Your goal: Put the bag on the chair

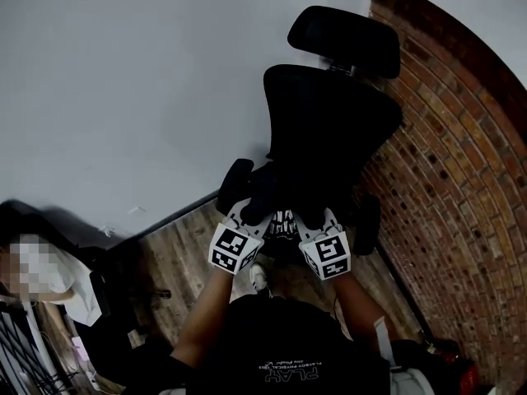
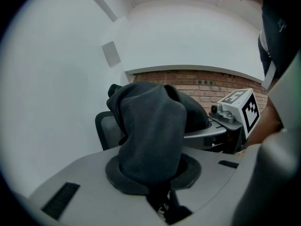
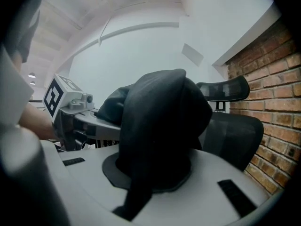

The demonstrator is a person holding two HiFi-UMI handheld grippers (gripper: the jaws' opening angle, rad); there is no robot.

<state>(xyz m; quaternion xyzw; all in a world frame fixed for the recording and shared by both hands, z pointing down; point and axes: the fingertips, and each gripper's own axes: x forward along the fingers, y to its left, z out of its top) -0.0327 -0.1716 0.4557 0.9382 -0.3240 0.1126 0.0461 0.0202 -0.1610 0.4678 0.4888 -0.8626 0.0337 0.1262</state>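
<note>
Where the bag is: the dark grey soft cloth bag [image 2: 150,131] is up off the floor, bunched between both claws, right in front of the black mesh office chair [image 1: 329,118]. Whether it touches the seat I can't tell; it's all dark down there.
Left gripper [image 1: 249,212]: jaws nearly together, pinching a fold of the bag, and the cloth bulges up past the pads.
Right gripper [image 1: 319,218]: jaws closed tighter, clamped on the bag's other side.
Both grippers: side by side, close together, marker cubes facing up.
Chair: front towards the person, black headrest [image 1: 346,39] on top.
Room: white wall [image 1: 123,97] on the left, red brick wall [image 1: 461,188] on the right, wooden plank floor [image 1: 177,253] below.
</note>
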